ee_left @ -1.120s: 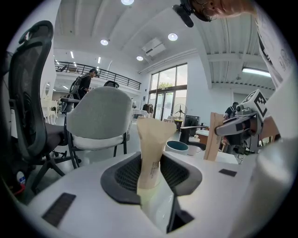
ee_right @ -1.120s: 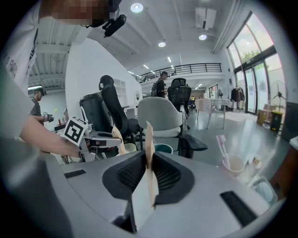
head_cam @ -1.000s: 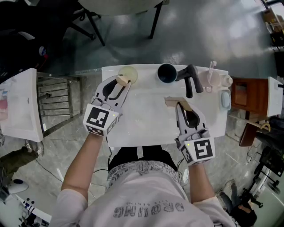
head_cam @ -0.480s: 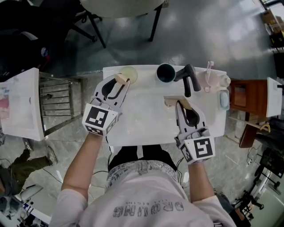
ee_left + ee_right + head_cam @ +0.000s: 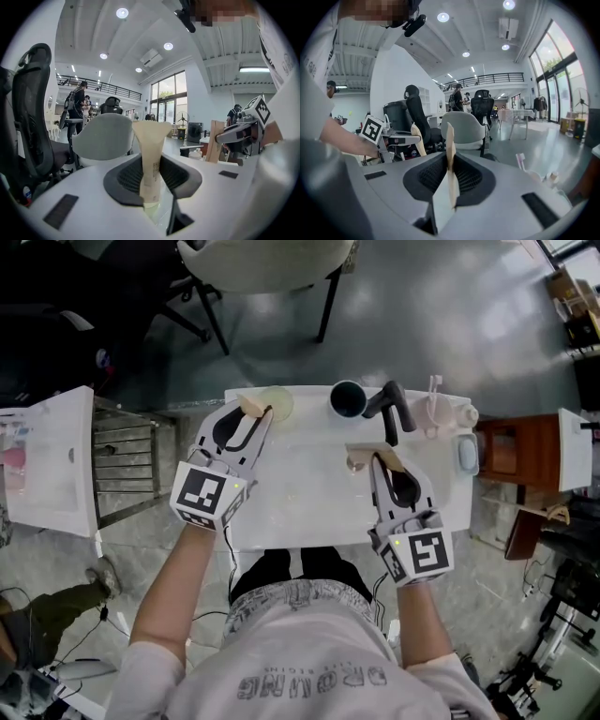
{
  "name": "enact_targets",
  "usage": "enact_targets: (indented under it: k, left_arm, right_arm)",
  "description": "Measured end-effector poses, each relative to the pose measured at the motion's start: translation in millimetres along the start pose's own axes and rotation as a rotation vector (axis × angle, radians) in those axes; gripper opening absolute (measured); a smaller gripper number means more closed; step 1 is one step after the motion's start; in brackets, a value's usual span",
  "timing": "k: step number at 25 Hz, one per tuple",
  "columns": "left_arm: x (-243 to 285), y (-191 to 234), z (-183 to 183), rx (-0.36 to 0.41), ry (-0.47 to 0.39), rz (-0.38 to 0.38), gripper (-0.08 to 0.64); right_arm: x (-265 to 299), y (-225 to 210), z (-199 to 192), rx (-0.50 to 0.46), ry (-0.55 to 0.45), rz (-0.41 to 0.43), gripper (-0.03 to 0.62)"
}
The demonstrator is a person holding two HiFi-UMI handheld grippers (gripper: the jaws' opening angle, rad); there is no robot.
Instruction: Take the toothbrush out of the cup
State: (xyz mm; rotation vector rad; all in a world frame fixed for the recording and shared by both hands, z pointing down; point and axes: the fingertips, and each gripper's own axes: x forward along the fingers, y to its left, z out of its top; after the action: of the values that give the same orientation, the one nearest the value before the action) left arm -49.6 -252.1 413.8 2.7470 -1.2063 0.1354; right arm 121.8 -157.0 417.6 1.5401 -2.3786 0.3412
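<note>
Head view: the toothbrush point(image 5: 433, 390) stands in a pale cup point(image 5: 441, 416) at upper right, well apart from the left gripper point(image 5: 255, 409) and the right gripper point(image 5: 373, 457). It looks light, stiff and slick, so it is best pinched on the handle above the rim. The dark cup point(image 5: 349, 397) is too dark inside to read.

Left gripper view: the jaws have just been closing and clamp a cream tube point(image 5: 151, 154).

Right gripper view: the jaws pinch a thin tan card point(image 5: 450, 159) edge-on.

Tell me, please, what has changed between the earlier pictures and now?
Both claws seem to have risen slightly above the white table, each keeping its load. The left claw has just been closing further on the cream tube; the right claw keeps its grip on the tan flat piece. The toothbrush is unmoved in the pale cup; the dark cup too.
</note>
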Motion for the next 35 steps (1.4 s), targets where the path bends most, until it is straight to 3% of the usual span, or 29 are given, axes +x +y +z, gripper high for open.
enact_targets:
  k: [18, 35]
  left_arm:
    - [-60.4, -13.3, 58.1, 0.051, -0.094, 0.022, 0.092]
    - [-117.1, -27.2, 63.2, 0.053, -0.088, 0.034, 0.092]
  right_arm:
    - [-24.6, 24.8, 32.1, -0.040, -0.084, 0.001, 0.058]
    - [-42.9, 55.6, 46.3, -0.054, -0.135, -0.002, 0.058]
